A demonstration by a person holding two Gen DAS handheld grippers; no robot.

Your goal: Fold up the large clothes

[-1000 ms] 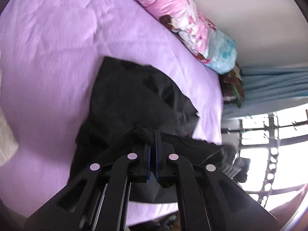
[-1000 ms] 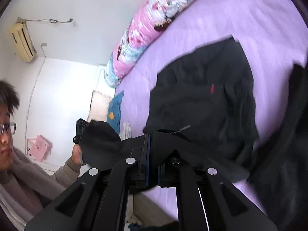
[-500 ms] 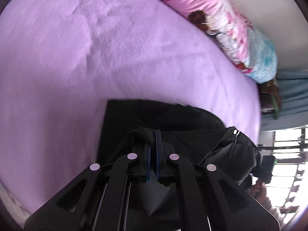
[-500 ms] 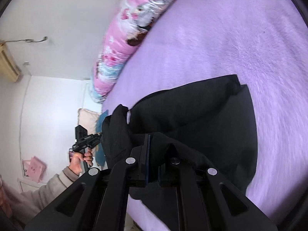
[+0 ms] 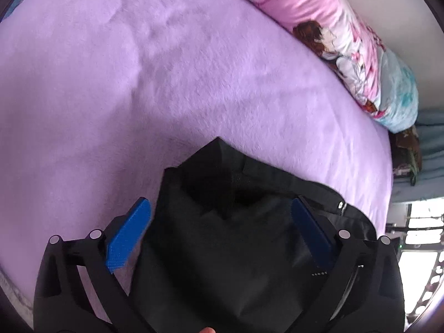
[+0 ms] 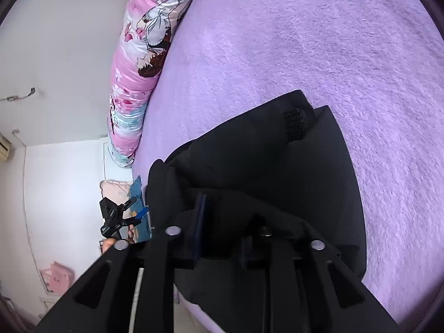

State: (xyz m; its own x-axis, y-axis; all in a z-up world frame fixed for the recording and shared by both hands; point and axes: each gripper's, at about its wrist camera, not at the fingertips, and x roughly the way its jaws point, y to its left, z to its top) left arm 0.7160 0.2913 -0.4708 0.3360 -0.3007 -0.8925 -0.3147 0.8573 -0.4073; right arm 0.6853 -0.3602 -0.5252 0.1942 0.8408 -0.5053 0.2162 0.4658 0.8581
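Left tool (image 5: 220, 216) now spread wide, black garment (image 5: 236, 249) released; right tool (image 6: 222, 222) parting, fabric between fingers.

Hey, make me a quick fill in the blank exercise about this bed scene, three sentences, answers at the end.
The black garment lies on a ____ blanket.
The left tool has its blue pads spread wide ____.
Along the wall lies a long ____ printed pillow.
Missing words: purple; open; pink.
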